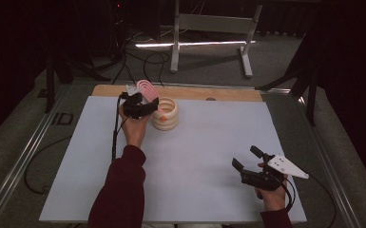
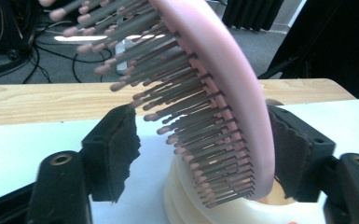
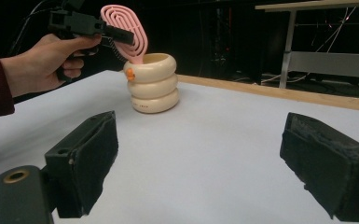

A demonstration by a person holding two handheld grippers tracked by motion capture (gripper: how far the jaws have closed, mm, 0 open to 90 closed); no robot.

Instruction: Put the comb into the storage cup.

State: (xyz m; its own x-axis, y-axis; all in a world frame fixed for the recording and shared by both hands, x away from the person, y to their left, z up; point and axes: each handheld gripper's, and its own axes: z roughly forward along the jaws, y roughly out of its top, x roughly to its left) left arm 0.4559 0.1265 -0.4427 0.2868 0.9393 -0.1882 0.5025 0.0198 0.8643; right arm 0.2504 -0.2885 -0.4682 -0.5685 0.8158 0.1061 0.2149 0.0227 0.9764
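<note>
Right claw [image 1: 245, 158] rests low; left claw [image 1: 142, 102] raised at hairbrush [image 1: 147, 88].

The person wears dark maroon long sleeves [image 1: 121, 190] that end at the wrists. Each hand carries a black pistol-shaped gripper: the left gripper [image 1: 140, 107] and the right gripper [image 1: 249, 159]. The right one bears a pale grey three-cornered plate [image 1: 287, 166] dotted with small holes. Thin black cables [image 1: 115, 137] trail from both. The jaws are blocky black, faced with rough dark foam pads [image 3: 91, 163], with brass-coloured screw sockets [image 3: 16, 176] at their bases.
</note>
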